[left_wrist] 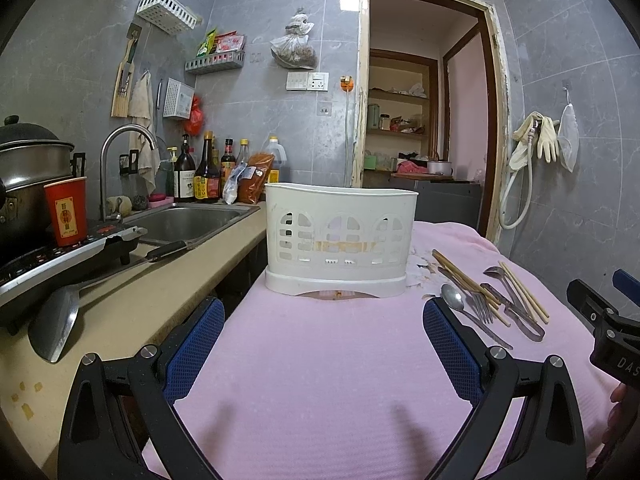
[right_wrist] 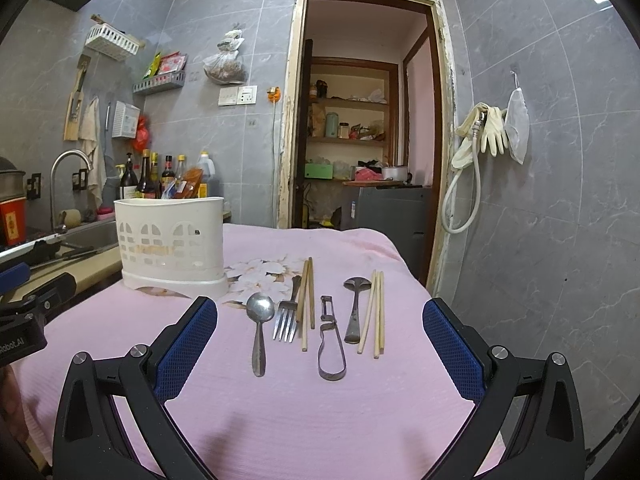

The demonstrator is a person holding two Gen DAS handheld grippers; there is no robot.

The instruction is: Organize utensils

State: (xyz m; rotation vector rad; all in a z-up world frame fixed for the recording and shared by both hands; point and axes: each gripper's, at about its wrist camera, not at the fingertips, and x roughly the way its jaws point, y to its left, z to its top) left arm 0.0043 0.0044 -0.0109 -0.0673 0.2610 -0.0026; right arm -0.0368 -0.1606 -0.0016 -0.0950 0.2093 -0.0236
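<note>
Two grippers hover over a pink cloth (right_wrist: 320, 420) spread on the table, and everything here is best placed from the white utensil caddy (right_wrist: 170, 240), the largest of the task's things, which stands upright near the cloth's far left corner, next to the counter and sink (left_wrist: 188, 222). It looks empty, so the sorting has probably not begun. The left gripper (left_wrist: 324, 344) faces the caddy head-on with its jaws spread wide and nothing between them, perhaps ready to steady it. The right gripper (right_wrist: 320, 344) is equally wide and empty, and is aimed at the row of utensils lying flat to the right of the caddy, handles mostly toward the camera, which would make them easy to pinch. Closest to the caddy lies a spoon (right_wrist: 259, 328), then a fork (right_wrist: 287, 316) touching a pair of chopsticks (right_wrist: 308, 304); farther right are a peeler (right_wrist: 331, 340), a small ladle-like spoon (right_wrist: 354, 308), and more chopsticks (right_wrist: 376, 312) farthest from the caddy. The spacing between most pieces leaves room for the fingers to close on one at a time.
</note>
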